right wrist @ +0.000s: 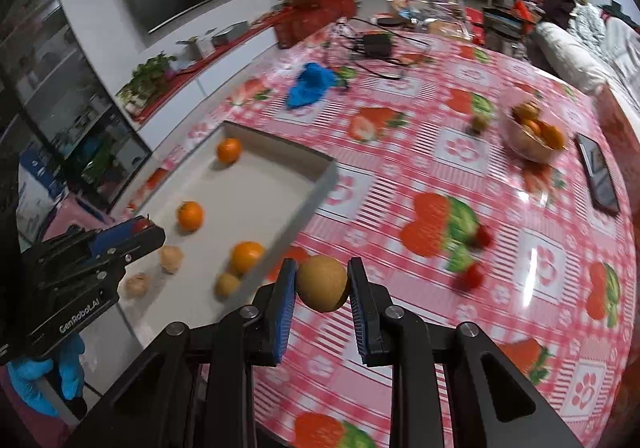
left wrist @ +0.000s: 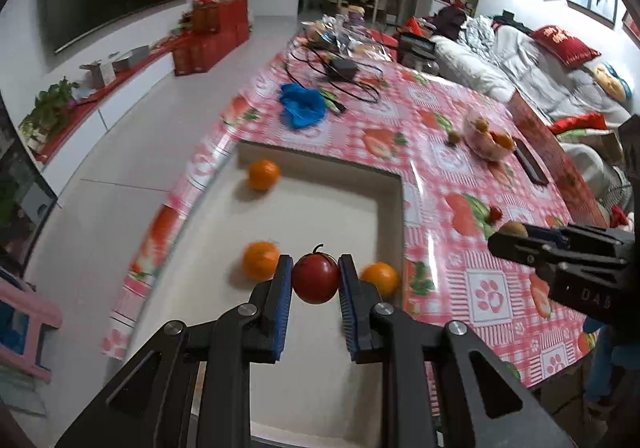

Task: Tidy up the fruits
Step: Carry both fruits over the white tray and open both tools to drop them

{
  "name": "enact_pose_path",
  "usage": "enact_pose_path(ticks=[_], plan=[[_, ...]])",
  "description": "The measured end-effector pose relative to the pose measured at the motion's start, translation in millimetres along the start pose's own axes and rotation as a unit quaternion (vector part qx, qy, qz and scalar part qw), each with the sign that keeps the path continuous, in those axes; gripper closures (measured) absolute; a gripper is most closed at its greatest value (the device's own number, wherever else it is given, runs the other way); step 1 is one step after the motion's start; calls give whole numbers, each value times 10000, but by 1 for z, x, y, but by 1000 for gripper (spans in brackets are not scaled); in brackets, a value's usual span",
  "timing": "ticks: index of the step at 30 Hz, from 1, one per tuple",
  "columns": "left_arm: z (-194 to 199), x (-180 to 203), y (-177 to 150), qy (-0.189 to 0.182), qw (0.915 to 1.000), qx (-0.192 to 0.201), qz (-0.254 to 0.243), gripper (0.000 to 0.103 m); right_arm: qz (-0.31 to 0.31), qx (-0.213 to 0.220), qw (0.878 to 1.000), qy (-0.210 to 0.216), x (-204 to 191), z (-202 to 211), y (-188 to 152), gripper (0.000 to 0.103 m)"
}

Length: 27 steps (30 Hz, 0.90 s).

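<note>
My left gripper [left wrist: 315, 280] is shut on a red tomato [left wrist: 316, 278] and holds it above the shallow beige tray [left wrist: 328, 216]. Three oranges [left wrist: 263, 175] lie in the tray. My right gripper [right wrist: 322, 286] is shut on a tan round fruit [right wrist: 322, 284] above the pink tablecloth, just right of the tray's wall [right wrist: 316, 188]. In the right wrist view the tray also holds oranges [right wrist: 190, 215] and small tan fruits [right wrist: 172, 258], with the left gripper [right wrist: 156, 234] over its near left side. Small red fruits [right wrist: 470, 276] lie loose on the cloth.
A glass bowl of oranges [right wrist: 536, 136] stands at the far right with a small fruit [right wrist: 478, 124] beside it. A phone [right wrist: 598, 176] lies near the right edge. A blue cloth [right wrist: 312, 84], cables and a black adapter [right wrist: 376, 44] lie farther back. A sofa [left wrist: 520, 60] flanks the table.
</note>
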<state>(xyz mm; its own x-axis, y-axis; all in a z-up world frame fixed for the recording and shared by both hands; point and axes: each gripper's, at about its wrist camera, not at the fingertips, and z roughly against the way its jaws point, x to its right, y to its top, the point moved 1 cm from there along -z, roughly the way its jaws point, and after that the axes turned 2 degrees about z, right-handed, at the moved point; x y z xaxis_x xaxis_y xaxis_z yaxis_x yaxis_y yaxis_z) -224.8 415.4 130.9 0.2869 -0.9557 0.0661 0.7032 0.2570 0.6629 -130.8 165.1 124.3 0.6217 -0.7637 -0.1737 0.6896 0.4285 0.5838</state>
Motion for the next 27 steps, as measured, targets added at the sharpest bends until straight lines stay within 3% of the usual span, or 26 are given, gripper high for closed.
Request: enact_pose_path(ticks=[8, 24, 27], plan=[[7, -34, 13, 180, 9997, 126, 135, 78, 366, -55, 9991, 225, -42, -15, 27, 76], [-54, -31, -14, 68, 9980, -625, 60, 78, 425, -698, 9962, 318, -64, -82, 34, 76], [-60, -27, -19, 130, 9974, -711, -34, 69, 403, -814, 9952, 353, -63, -90, 32, 76]])
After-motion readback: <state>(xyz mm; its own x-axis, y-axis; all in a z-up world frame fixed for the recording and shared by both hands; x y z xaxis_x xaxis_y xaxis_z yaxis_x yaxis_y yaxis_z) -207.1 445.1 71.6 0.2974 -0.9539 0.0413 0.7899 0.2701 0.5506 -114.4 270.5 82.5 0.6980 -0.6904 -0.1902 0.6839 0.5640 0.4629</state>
